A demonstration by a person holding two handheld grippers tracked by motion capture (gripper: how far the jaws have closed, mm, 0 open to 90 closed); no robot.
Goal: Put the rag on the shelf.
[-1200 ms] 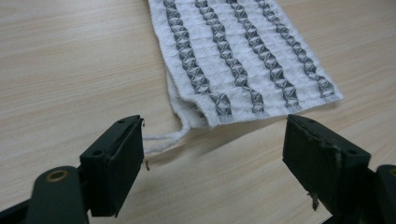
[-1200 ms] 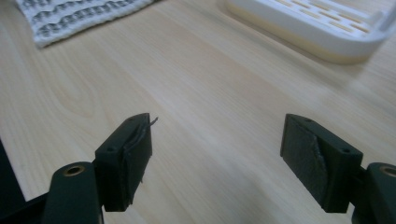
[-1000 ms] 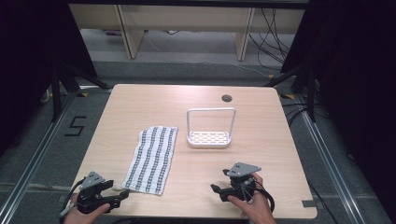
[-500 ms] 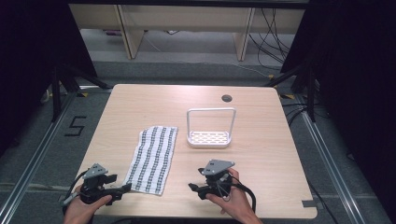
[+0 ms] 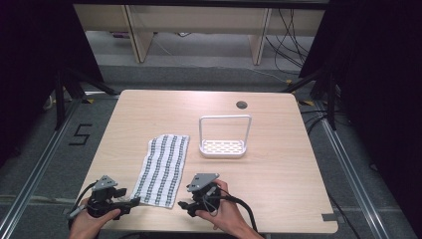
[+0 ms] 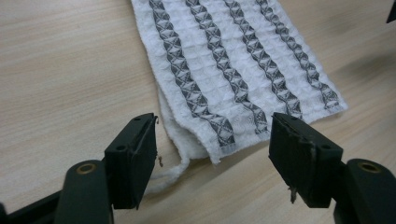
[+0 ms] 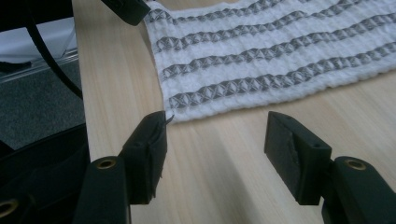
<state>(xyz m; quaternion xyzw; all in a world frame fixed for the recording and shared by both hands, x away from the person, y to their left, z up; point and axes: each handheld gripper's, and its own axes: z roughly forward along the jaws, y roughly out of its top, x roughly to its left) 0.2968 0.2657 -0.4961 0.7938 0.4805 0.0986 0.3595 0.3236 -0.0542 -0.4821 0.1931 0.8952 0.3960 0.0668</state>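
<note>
A white towel (image 5: 164,169) with dark patterned stripes lies folded flat on the wooden table (image 5: 278,164). In the high view my left gripper (image 5: 130,203) sits at the towel's near left corner, and my right gripper (image 5: 184,205) at its near right corner. In the left gripper view the left gripper (image 6: 212,140) is open, with the towel's (image 6: 233,70) corner and a loose thread lying between the jaws. In the right gripper view the right gripper (image 7: 215,140) is open just short of the towel's (image 7: 271,60) edge, holding nothing.
A white wire rack (image 5: 222,148) with a tall upright handle stands to the right of the towel, mid-table. A round cable hole (image 5: 242,104) sits near the far edge. The table's near edge runs close under both hands.
My right gripper has slid left along the near edge, up to the towel's near right corner. The left gripper has barely shifted.
</note>
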